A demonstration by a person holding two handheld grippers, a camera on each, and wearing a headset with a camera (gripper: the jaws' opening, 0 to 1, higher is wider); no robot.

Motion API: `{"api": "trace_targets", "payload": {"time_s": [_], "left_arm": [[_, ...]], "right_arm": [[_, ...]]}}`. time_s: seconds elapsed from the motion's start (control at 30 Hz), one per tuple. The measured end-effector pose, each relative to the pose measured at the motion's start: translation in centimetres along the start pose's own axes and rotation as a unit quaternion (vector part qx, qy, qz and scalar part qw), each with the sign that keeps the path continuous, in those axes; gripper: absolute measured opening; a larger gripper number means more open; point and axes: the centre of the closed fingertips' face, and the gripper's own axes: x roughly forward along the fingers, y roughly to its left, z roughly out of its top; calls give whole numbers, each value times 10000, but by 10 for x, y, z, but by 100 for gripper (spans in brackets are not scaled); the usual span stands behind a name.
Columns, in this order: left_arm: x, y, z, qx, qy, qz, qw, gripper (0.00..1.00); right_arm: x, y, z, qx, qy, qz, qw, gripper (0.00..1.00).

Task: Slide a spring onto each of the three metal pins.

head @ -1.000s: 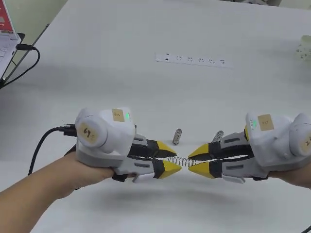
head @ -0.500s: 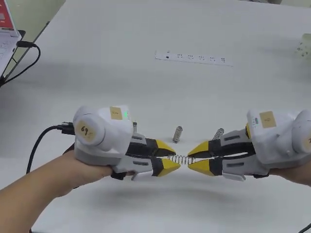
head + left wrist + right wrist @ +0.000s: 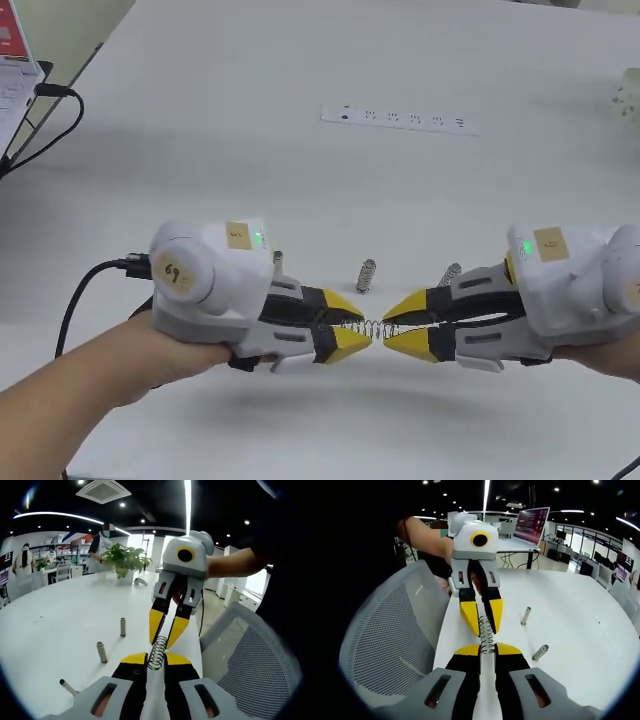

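Note:
A small coil spring (image 3: 372, 327) hangs level above the white table (image 3: 300, 180) between my two grippers. My left gripper (image 3: 352, 326) is shut on its left end, and the spring (image 3: 157, 652) rises from between that gripper's yellow tips. My right gripper (image 3: 394, 326) faces it and is shut on the other end of the spring (image 3: 487, 635). I cannot tell whether a pin sits inside the coil. On the table behind stand a thin bare pin (image 3: 277, 262) and two coiled pieces, one (image 3: 366, 277) in the middle and one (image 3: 449, 275) partly behind my right gripper.
A white power strip (image 3: 400, 122) lies further back on the table. A laptop (image 3: 12, 60) and a black cable (image 3: 55, 110) sit at the far left edge. A grey mesh chair (image 3: 250, 675) is close to the table's near edge.
My right gripper has come a little leftward toward the left one. The gap between the tips is narrower and the spring between them looks shorter.

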Motion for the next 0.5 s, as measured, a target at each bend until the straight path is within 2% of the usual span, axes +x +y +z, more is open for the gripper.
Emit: {"api": "trace_targets", "payload": {"time_s": [0.23,0.5], "left_arm": [[-1,-2,2,151,-29,-10,9999,3],[-1,-6,3,146,-36,-105,9998,3]], "right_arm": [[0,0,1,100,-26,-24,9999,8],[1,2,-3,153,61,13,9999,9]]}}
